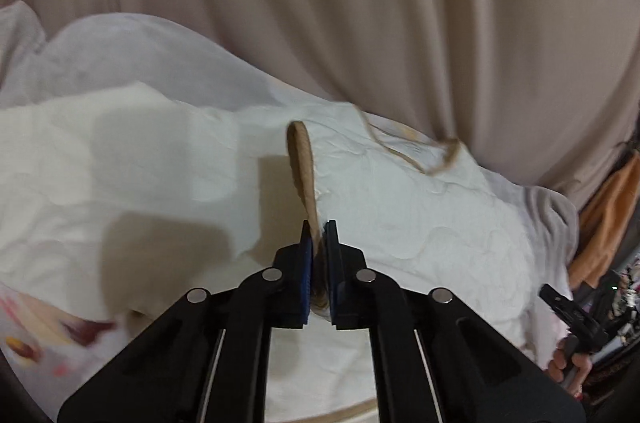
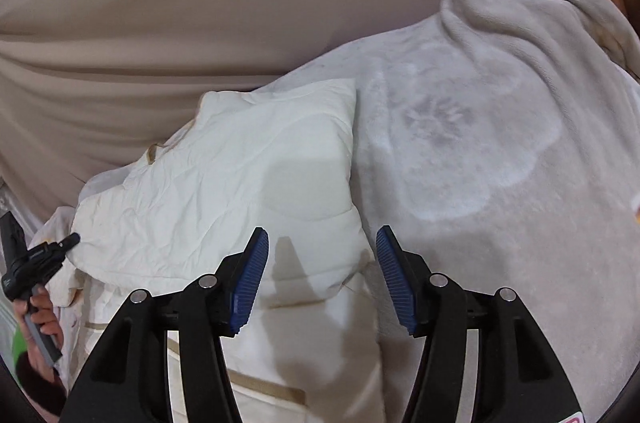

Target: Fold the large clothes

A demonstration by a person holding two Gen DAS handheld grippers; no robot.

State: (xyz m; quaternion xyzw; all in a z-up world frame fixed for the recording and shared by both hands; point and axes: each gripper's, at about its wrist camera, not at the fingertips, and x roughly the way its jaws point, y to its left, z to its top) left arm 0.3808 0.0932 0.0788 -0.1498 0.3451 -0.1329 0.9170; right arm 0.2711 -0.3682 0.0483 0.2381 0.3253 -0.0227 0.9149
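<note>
The white quilted garment (image 2: 224, 191) lies in a loose heap on a grey fleece blanket (image 2: 480, 163), with a beige curtain (image 2: 160, 23) hanging behind it. We take it for a padded jacket or a thin quilt with tan binding along its edges; motion blur keeps us from being sure which.

Our left tool (image 1: 319, 223) is pinched fully closed on a strip of that tan binding (image 1: 302, 159), which stands up in a narrow loop just beyond the garment's near edge. Our right tool (image 2: 322, 235) hovers over the garment's right-hand border where it meets the blanket. Its jaws stand part open and grip nothing; only white cloth shows in the gap between the blue pads (image 2: 250, 275).

We judge the garment to be light, soft and puffy. It should drape and sag from any single hold, and its smooth shell may slip out of a shallow pinch. The binding is the firmest part, so edges and corners are where we would take hold. For the right tool, the corner of the garment nearest the blanket looks like the best place, gripped deep enough to catch binding and padding together. With two edge holds well apart along the same side, the panel could be lifted flat; one hold near the middle would only bunch it up.
</note>
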